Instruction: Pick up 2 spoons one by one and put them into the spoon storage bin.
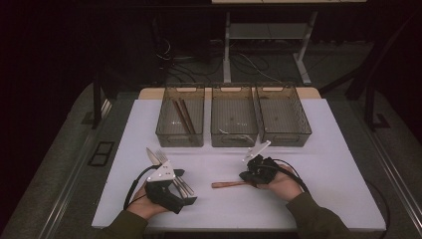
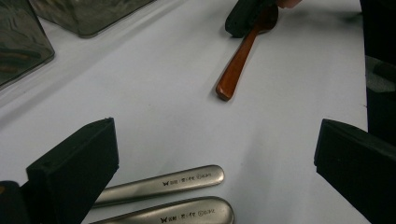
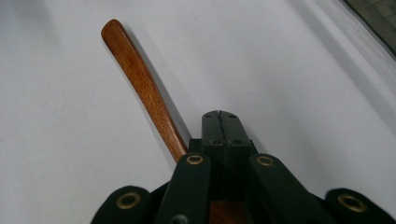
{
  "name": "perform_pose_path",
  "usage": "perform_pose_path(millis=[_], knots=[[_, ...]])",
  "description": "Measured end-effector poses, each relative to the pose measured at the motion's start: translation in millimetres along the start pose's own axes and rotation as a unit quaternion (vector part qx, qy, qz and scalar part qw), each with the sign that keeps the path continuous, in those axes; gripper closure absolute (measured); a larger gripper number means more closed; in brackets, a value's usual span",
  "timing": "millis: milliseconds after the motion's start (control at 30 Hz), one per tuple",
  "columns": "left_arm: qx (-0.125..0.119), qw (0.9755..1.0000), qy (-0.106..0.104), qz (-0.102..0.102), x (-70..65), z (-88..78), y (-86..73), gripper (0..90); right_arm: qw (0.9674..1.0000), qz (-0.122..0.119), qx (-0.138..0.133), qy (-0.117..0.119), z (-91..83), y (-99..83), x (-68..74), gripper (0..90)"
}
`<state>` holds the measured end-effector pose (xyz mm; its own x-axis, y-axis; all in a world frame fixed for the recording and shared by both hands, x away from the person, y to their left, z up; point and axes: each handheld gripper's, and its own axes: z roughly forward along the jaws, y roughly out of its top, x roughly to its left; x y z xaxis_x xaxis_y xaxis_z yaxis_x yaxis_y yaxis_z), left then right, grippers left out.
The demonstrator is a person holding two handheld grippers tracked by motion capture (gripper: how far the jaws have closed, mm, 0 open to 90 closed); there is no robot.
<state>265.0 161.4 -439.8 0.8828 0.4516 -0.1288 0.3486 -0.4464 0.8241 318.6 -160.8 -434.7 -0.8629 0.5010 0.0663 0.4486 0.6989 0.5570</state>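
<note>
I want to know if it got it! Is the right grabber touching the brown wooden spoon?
Touching. In the right gripper view, the right gripper has its jaws shut and the wooden spoon runs right under them, its bowl end pinned beneath.

A wooden spoon [image 1: 228, 184] of reddish-brown, polished wood is lying low over the white table [image 1: 323, 164], near its front edge and a little right of the middle. Its slim handle is pointing left, ending in a rounded tip, while its bowl end is sitting clamped in the closed right gripper [image 1: 247, 176]. It is lying well apart from the bins farther back.
</note>
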Motion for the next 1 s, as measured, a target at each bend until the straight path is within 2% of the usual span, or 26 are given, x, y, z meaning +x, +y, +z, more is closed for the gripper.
perform_pose_path(millis=[67,133,267,333,400,467,500,633,700,867,1000], knots=[[-0.001,1.0,0.0,-0.001,-0.3,-0.1,0.0,0.0,0.9999,0.007,-0.008,0.0,-2.2,0.5,-1.4,89.5],[0.0,1.0,0.0,0.0,0.1,0.1,-0.1,0.0,0.9994,0.019,-0.028,0.0,-7.1,0.8,-3.4,84.3],[0.001,1.0,0.001,0.002,0.8,-0.4,-0.2,0.0,0.9962,0.041,-0.076,0.011,-19.5,-2.4,-10.7,62.6],[0.002,1.0,0.001,0.002,1.1,-0.9,-0.3,0.0,0.9945,0.053,-0.089,0.017,-26.6,-5.7,-14.6,55.5],[0.002,1.0,0.001,0.002,1.3,-0.8,-0.4,0.0,0.993,0.064,-0.099,0.006,-33.3,-10.9,-17.5,46.0],[0.002,1.0,0.001,0.002,1.4,-0.6,-0.4,0.0,0.9917,0.077,-0.103,0.005,-38.3,-17.4,-20.8,45.9],[0.002,1.0,0.001,0.002,1.4,-0.5,-0.4,0.0,0.9911,0.082,-0.103,0.017,-41.1,-22.7,-23.5,44.6],[0.004,1.0,0.001,0.002,1.9,-0.1,-0.7,0.0,0.9909,0.099,-0.091,0.01,-47.2,-40.0,-28.5,29.5],[0.004,1.0,0.001,0.002,1.9,0.0,-0.7,0.0,0.9897,0.112,-0.088,0.016,-49.8,-47.9,-30.5,27.6],[0.007,1.0,0.002,0.002,2.4,0.2,-1.0,0.0,0.9899,0.105,-0.094,0.011,-54.6,-64.1,-28.8,33.8],[0.007,1.0,0.002,0.002,2.5,0.2,-1.2,0.0,0.9902,0.1,-0.096,0.019,-52.9,-69.0,-28.8,37.1]])
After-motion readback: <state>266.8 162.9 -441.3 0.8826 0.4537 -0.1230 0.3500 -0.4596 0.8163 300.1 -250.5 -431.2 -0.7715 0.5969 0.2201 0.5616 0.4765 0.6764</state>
